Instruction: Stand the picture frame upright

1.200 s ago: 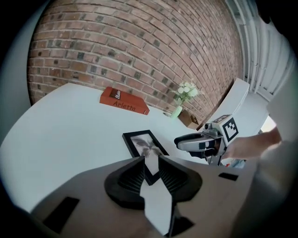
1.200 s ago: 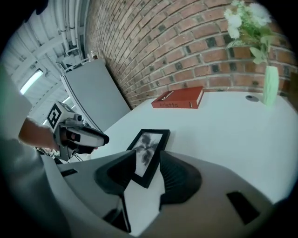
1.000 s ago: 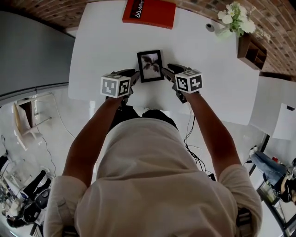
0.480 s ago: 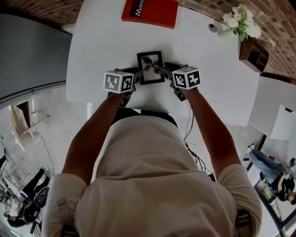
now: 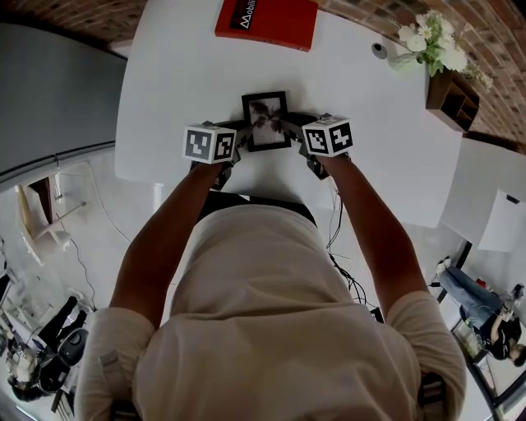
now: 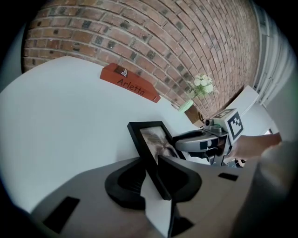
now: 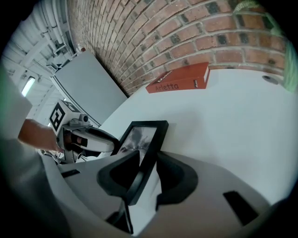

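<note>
Frame [image 5: 265, 120], black w/ a b/w pic, lies face up and flat or nearly so on a white table [image 5: 181, 74], by the table edge nearest the person.

L gripper [image 5: 239, 134] is at frame's left edge. Its jaws are closing a little w/ that edge between them, and the pads look pressed on it. R gripper [image 5: 293, 129] is at frame's right edge. Its jaws are closing w/ the edge between them, but a sliver of gap seems to remain on the outer side, so prob. no firm hold yet.

Step in hand looks like getting the grip. To do it well:
- Seat both sets of pads at matching spots along the two edges before any lift.
- Tip the far edge up w/ the near edge kept on the table as a hinge.
- Raise both sides together so the frame doesn't twist.
- Frame edges are thin and the table is smooth, so a slip or a slide is likely if rushed.
- Back stand isn't visible, so check it props before letting go.

Table round frame is bare. Beyond frame, a red book [image 5: 267, 20] lies by the far edge. Far right of frame are white flowers [image 5: 427, 37] and a wooden box [image 5: 450, 92]. A brick wall runs behind. Left of frame, off the table, is a grey panel. Pale floor w/ cables is below.
</note>
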A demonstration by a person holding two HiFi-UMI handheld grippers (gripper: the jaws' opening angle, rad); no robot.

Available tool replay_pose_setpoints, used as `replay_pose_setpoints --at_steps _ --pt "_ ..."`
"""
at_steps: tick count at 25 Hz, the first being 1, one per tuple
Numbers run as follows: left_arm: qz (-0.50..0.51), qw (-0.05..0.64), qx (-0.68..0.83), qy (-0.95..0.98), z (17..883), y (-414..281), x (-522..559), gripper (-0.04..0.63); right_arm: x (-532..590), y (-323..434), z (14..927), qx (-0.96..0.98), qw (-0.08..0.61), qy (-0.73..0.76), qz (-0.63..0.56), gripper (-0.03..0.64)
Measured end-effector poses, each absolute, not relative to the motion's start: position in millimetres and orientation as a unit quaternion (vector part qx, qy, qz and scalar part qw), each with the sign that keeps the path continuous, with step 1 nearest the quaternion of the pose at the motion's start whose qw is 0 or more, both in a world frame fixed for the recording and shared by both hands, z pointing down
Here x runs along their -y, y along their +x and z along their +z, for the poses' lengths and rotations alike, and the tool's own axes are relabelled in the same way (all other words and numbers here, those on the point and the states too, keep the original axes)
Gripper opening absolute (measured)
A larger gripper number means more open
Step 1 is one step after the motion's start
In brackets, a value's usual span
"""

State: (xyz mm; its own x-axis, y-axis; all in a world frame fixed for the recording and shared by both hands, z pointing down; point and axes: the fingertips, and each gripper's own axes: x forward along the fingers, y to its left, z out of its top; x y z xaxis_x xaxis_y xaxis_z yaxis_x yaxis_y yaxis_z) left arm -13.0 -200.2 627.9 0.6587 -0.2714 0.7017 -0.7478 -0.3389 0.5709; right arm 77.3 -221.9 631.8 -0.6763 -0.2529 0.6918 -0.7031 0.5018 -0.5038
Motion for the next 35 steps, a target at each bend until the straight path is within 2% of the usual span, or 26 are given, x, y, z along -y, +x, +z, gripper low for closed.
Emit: replay_pose_setpoints --at_steps 17,35 --pt "0.234 0.548 0.303 0.743 631.6 -11.6 202.5 0.078 222.4 78.1 631.7 0.807 0.277 0.292 0.432 0.104" --pt "0.241 0.523 0.306 0.759 625.5 -13.4 205.5 0.066 223.0 77.8 623.5 0.814 0.266 0.301 0.419 0.094"
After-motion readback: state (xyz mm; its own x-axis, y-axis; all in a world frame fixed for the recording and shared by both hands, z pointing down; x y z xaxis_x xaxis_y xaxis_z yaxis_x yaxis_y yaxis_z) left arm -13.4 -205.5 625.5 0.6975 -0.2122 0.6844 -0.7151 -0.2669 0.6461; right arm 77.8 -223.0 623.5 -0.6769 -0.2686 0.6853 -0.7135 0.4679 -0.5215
